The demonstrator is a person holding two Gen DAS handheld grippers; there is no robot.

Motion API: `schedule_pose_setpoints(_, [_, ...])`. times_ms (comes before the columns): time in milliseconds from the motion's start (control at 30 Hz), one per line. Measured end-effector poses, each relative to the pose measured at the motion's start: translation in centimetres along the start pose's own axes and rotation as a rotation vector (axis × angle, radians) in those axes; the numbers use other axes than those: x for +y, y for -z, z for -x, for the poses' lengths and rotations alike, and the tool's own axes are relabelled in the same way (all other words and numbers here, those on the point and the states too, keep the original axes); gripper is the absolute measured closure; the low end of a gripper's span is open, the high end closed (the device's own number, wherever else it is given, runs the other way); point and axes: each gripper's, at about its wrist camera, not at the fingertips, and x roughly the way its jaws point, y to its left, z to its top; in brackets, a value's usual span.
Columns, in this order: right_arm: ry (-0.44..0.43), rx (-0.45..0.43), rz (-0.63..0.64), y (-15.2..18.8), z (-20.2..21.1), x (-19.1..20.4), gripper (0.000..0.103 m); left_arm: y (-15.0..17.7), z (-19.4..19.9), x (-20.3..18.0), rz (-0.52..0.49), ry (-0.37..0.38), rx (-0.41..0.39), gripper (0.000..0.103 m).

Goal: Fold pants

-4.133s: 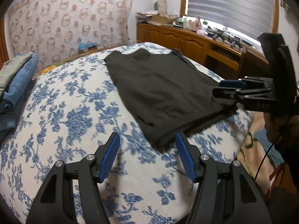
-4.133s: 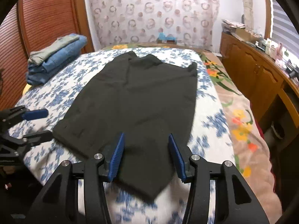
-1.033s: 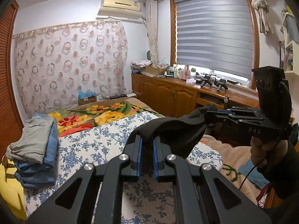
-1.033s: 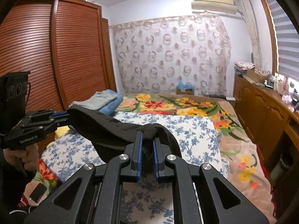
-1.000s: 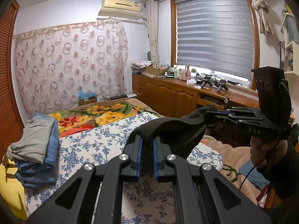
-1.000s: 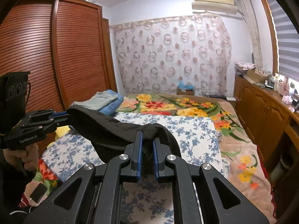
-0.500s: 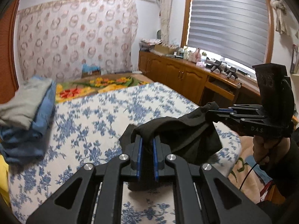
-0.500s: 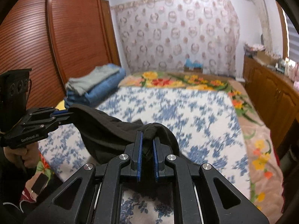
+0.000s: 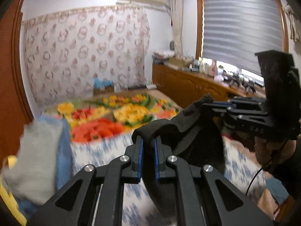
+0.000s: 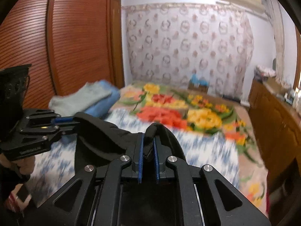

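The dark pants (image 9: 190, 137) hang in the air between both grippers, above the blue-flowered bed sheet (image 9: 105, 150). My left gripper (image 9: 148, 146) is shut on one bunched corner of the pants. In the same view my right gripper (image 9: 212, 104) pinches the other corner at the right. In the right wrist view the pants (image 10: 105, 137) drape from my right gripper (image 10: 148, 146), shut on the fold, across to my left gripper (image 10: 75, 120) at the left. The lower part of the pants is hidden behind the gripper bodies.
A stack of folded grey and blue clothes (image 10: 86, 98) lies at the bed's left side. A bright flowered blanket (image 10: 178, 111) covers the far end of the bed. A wooden cabinet (image 9: 190, 86) runs under the window at the right; a wooden wardrobe (image 10: 56, 47) stands left.
Both grippers have swept forward over the bed with the pants held between them. The folded stack and the flowered blanket now look nearer, and the view is blurred by motion.
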Motion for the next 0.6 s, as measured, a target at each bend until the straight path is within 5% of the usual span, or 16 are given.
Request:
schedule_pose_setpoints(267, [0.036,-0.159,-0.028,-8.6,-0.1,-3.4,0.096,-8.1,1.2,2.0,-0.083,-0.074,-0.142,0.096])
schedule_pose_setpoints(400, [0.01,-0.141,-0.026,-7.8,-0.2,-2.9,0.096,-5.9,1.9,2.6,-0.099,-0.092,-0.115,0.096])
schedule_pose_setpoints(600, [-0.033,0.016,-0.024,-0.6,-2.2,-0.3,0.096,1.8,0.9,2.6,-0.066,-0.087,0.035,0.096])
